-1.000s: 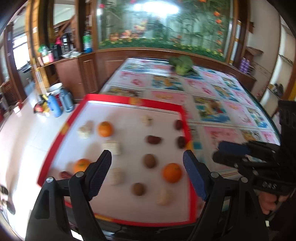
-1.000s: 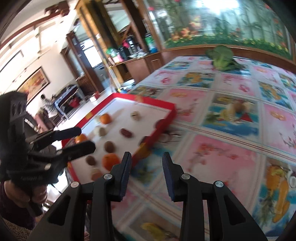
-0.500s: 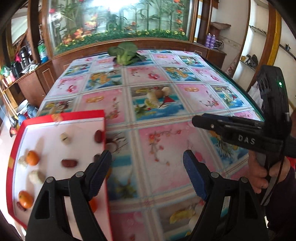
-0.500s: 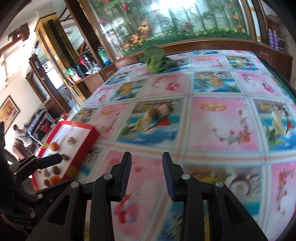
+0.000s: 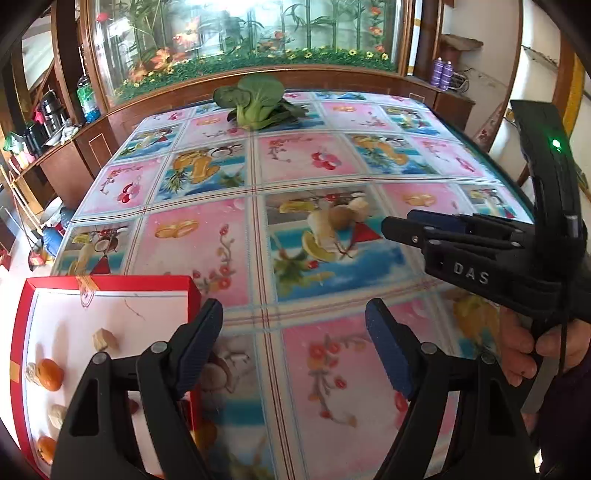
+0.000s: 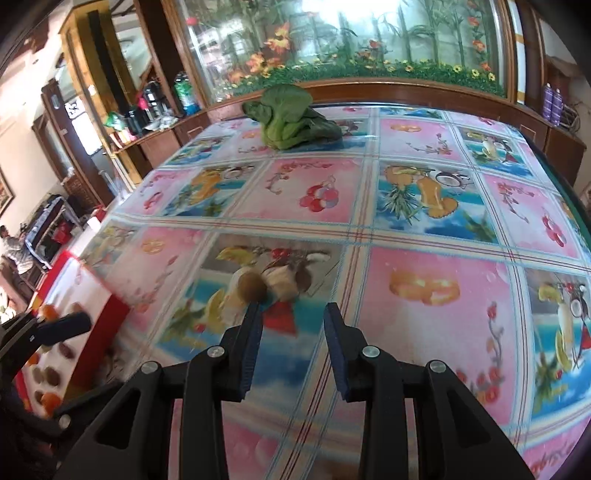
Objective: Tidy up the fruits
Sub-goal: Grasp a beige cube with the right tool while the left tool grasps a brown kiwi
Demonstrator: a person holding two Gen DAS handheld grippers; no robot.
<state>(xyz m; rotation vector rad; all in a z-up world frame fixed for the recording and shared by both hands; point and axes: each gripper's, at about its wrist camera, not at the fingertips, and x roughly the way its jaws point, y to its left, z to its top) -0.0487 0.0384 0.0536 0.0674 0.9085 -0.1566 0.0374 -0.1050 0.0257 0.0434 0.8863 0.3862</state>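
Note:
A red-rimmed white tray [image 5: 110, 284] at the table's left holds several small fruits, among them an orange [image 5: 50, 373] and a pale chunk [image 5: 104, 339]; it also shows in the right wrist view [image 6: 114, 314]. A brown kiwi [image 6: 252, 289] and pale fruit pieces [image 6: 282, 282] lie mid-table; they also show in the left wrist view [image 5: 341, 218]. My left gripper [image 5: 293, 347] is open and empty over the tablecloth right of the tray. My right gripper [image 6: 293, 317] is open and empty, just short of the kiwi.
A green bok choy [image 5: 256, 103] lies at the table's far edge, also in the right wrist view [image 6: 291, 118]. The fruit-print tablecloth [image 6: 436, 284] covers the table. A wooden cabinet with an aquarium [image 5: 240, 33] stands behind. Bottles and clutter sit on the left sideboard [image 5: 44, 125].
Both grippers swung right, away from the tray toward the table's middle. The right gripper has opened wider and come close to the kiwi. The left gripper stays open.

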